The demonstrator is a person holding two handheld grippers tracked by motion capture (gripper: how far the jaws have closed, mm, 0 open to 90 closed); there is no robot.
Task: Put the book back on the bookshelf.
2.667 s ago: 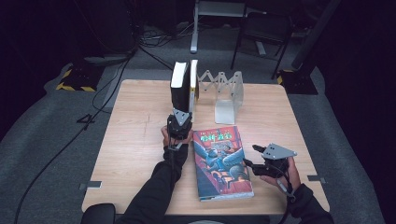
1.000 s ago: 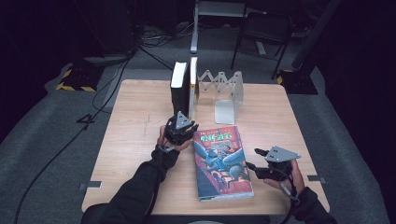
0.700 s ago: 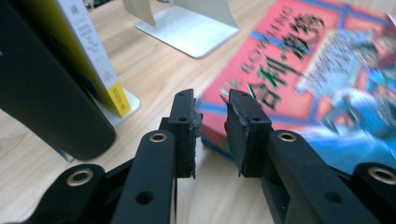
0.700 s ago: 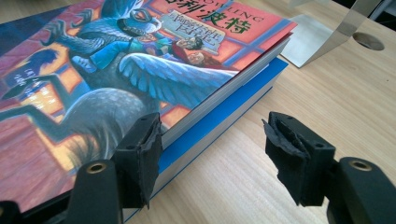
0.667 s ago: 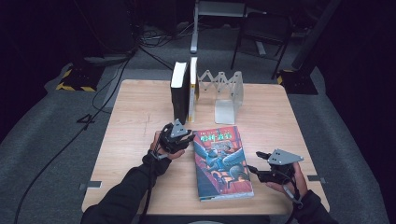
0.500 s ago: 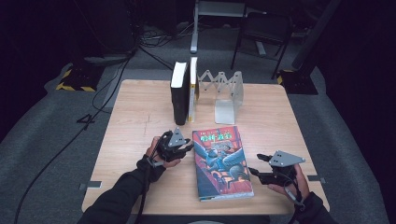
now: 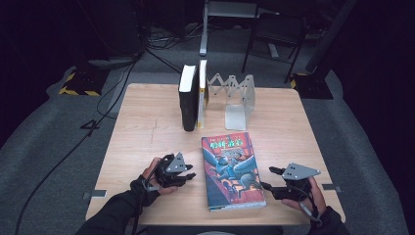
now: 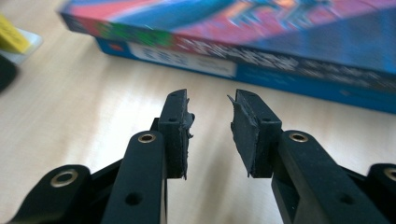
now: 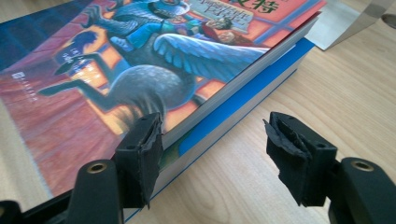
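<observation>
A thick book with a colourful cover (image 7: 232, 171) lies flat in the middle of the wooden table (image 7: 147, 127). My left gripper (image 7: 190, 175) sits low on the table just left of the book, pointing at its blue spine (image 8: 280, 70). Its jaws have just been opening, and in the left gripper view the left gripper (image 8: 210, 105) has nothing in the gap. My right gripper (image 7: 268, 179) is at the book's near right edge. In the right gripper view the right gripper (image 9: 212, 128) stands open, one pad over the cover (image 9: 140, 70), the other over bare table.
Two books stand upright at the back, a black one (image 7: 187, 98) and a pale one (image 7: 202, 90). A metal folding bookend (image 7: 236, 100) stands right of them, its base plate (image 9: 343, 21) near the flat book's far corner. The near table edge is close behind both hands.
My left hand has slid from the book's far left corner back toward the near side along the spine and sunk a little, its jaws wider apart. The right hand has stayed put.
</observation>
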